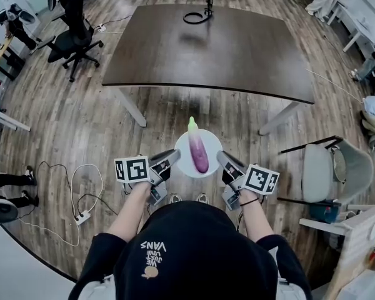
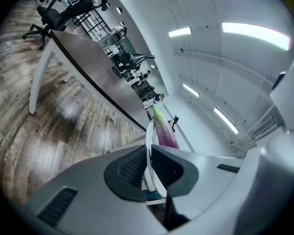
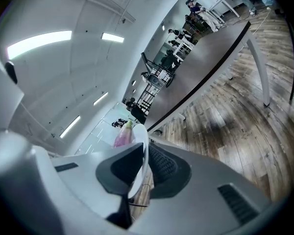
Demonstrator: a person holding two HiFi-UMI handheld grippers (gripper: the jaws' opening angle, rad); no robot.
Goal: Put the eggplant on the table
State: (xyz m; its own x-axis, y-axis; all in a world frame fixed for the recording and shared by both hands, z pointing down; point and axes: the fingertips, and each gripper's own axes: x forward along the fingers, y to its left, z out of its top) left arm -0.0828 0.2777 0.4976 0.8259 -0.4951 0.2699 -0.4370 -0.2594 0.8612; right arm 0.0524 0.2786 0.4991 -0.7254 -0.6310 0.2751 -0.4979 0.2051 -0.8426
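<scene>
Our left hand-held gripper (image 1: 173, 157) is clamped on the left rim of a white plate (image 1: 212, 144). Our right hand-held gripper (image 1: 223, 160) is clamped on the right rim, with a pad on either side of the thin edge. Between them the plate hangs in the air over a wood-plank floor (image 1: 62, 124), short of the near edge of the dark worktop (image 1: 237, 55). The eggplant (image 1: 199, 155) lies on the plate, purple, its green stem toward the worktop. A black cable loop (image 1: 196, 17) lies at the worktop's far edge, and a black office chair (image 1: 72, 39) stands off its left corner. Our cap (image 1: 175, 255) reads "VANS".
</scene>
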